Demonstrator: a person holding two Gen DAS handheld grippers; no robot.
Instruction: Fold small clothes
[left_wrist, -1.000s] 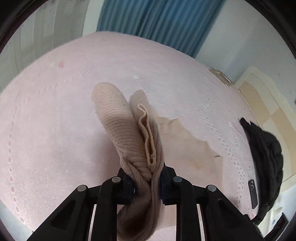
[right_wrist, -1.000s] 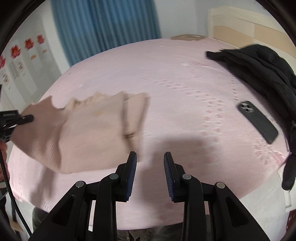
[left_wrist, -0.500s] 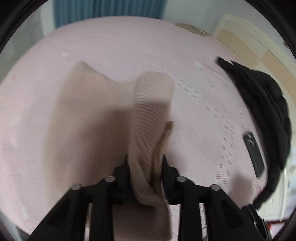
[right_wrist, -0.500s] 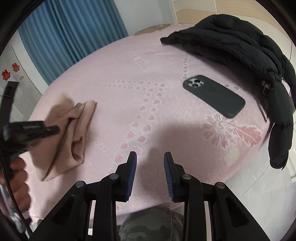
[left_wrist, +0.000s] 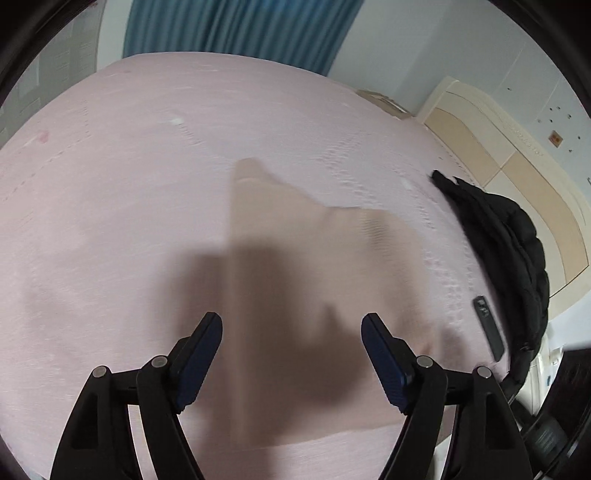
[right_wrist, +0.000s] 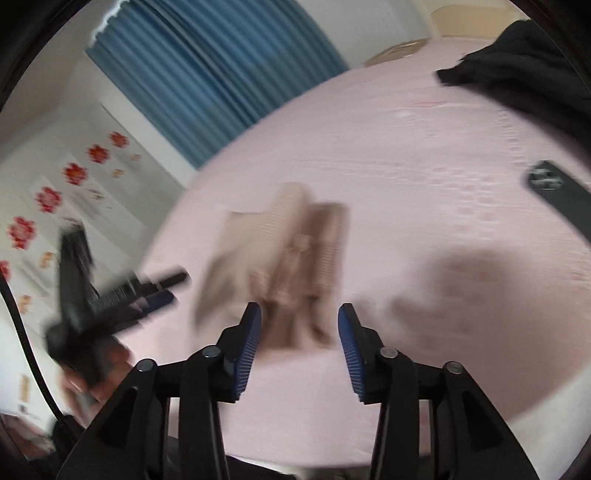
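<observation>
A small beige knit garment (left_wrist: 317, 280) lies folded on the pink bedspread (left_wrist: 110, 184). My left gripper (left_wrist: 291, 332) is open and empty, hovering just above the garment's near part, jaws wide apart. In the right wrist view the garment (right_wrist: 288, 254) is blurred, lying ahead of my right gripper (right_wrist: 299, 321), which is open and empty. The left gripper (right_wrist: 147, 291) shows there at the left, blurred, beside the garment.
A black puffer jacket (left_wrist: 506, 236) lies on the bed's right side, also in the right wrist view (right_wrist: 524, 66). A dark phone (left_wrist: 487, 325) lies near it, also in the right wrist view (right_wrist: 561, 199). Blue curtains (left_wrist: 236, 29) hang behind the bed.
My left gripper has opened and let go of the beige garment, which now lies on the bed. My right gripper has opened wider and swung left toward the garment.
</observation>
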